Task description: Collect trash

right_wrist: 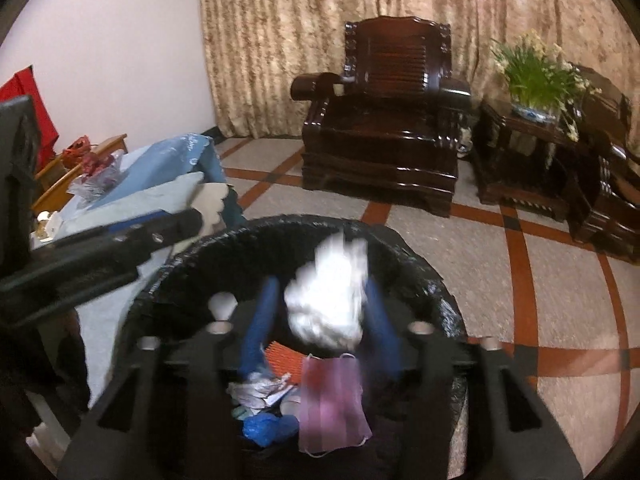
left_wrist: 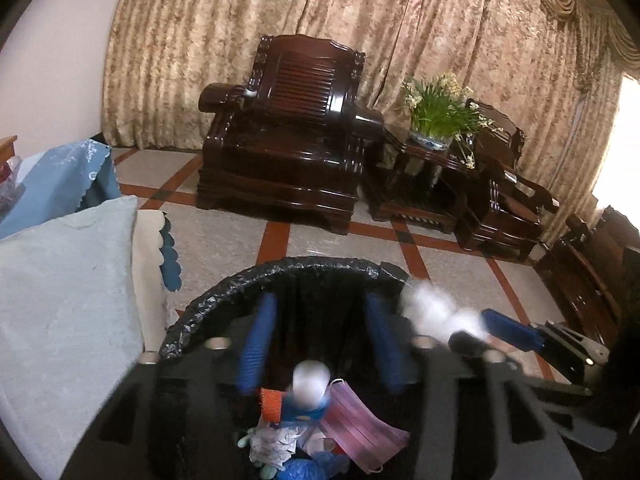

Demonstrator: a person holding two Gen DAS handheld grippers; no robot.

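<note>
Room: speckled stone floor (left_wrist: 224, 240) crossed by red-brown bands, beige crinkled brocade curtain (left_wrist: 240, 40) across the back wall.
Furniture: two glossy dark carved wooden armchairs, the nearer one (left_wrist: 288, 136) with a slatted back, the second (left_wrist: 500, 184) beside a dark side table; a pot of green leaves with pale flowers (left_wrist: 436, 116) stands on that table.
Bin: one round bin lined with a crinkled shiny black plastic bag (left_wrist: 256, 280), on the floor beside a pale blue cushion (left_wrist: 60, 300).
Trash inside: one pleated pink face mask (right_wrist: 332, 404), one ribbed orange piece (right_wrist: 280, 364), crumpled white paper (right_wrist: 260, 394), a blue plastic wad (right_wrist: 264, 428).
Left hand-held gripper (left_wrist: 320, 344): ribbed blue fingers spread over the bin mouth; a small blurred white lump (left_wrist: 310, 380) lies between them, untouched, over the heap.
Right hand-held gripper (right_wrist: 320, 328): fingers spread, nothing pinched; a blurred, fluffy white tissue wad (right_wrist: 328, 296) sits loose between them above the bin opening.
</note>
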